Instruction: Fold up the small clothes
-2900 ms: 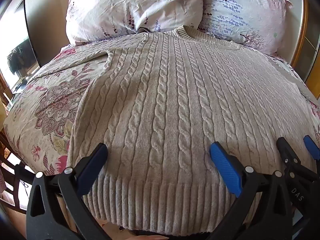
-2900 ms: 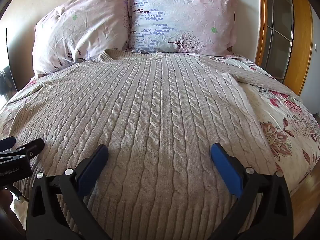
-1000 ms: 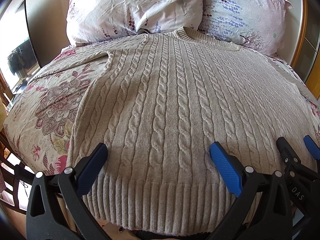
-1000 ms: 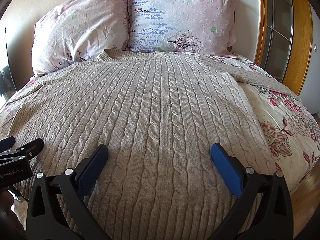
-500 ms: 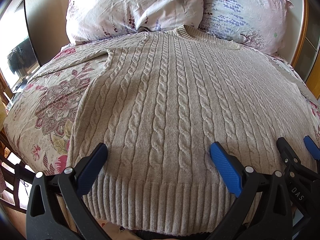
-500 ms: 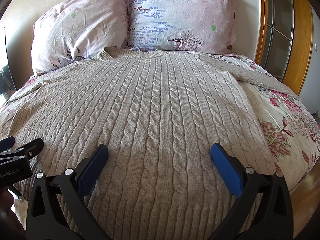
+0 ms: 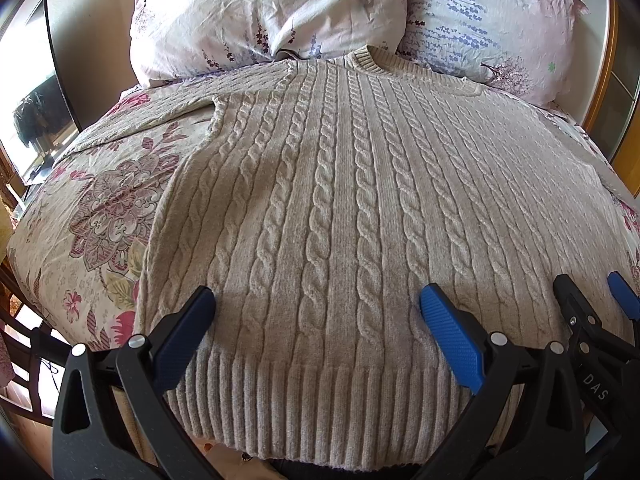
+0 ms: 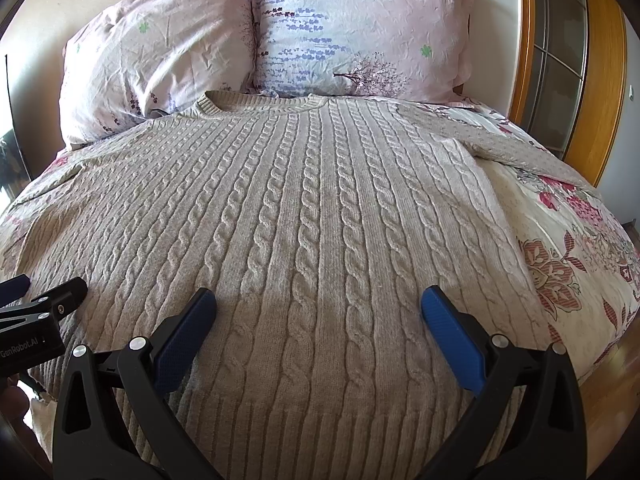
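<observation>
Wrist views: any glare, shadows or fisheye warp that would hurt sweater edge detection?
Left wrist view: strong barrel warp bows the sweater hem; the window on the left is blown out; soft shadow under the left gripper. Right wrist view: same warp, dark vignette corners; shadow patch beneath the right gripper; sunlit bedspread is bright but not clipped. Both are sharp.

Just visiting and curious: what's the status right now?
Left tool and right tool open, empty. Beige cable-knit sweater flat, unfolded on floral bedspread. Nothing in the way.
</observation>
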{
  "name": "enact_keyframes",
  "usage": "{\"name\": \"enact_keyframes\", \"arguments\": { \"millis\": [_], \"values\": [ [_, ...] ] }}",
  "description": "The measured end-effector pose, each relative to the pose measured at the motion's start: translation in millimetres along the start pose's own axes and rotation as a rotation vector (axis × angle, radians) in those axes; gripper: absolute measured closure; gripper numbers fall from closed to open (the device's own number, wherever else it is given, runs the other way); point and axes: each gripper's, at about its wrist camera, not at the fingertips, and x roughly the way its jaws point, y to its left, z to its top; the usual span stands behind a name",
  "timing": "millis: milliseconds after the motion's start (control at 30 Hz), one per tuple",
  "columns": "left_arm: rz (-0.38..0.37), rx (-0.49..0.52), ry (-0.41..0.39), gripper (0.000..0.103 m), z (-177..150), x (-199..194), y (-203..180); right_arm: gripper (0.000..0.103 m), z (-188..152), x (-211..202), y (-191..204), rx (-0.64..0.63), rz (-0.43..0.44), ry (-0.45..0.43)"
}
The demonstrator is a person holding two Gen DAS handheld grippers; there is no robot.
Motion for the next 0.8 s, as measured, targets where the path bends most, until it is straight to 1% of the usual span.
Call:
{"name": "enact_keyframes", "arguments": {
  "millis": [800],
  "values": [
    [0.001,0.0,0.0,0.002,1.1,0.0,-0.5,0.001,0.4,1.5,-0.5,0.001,-0.001,0.006]
  ]
}}
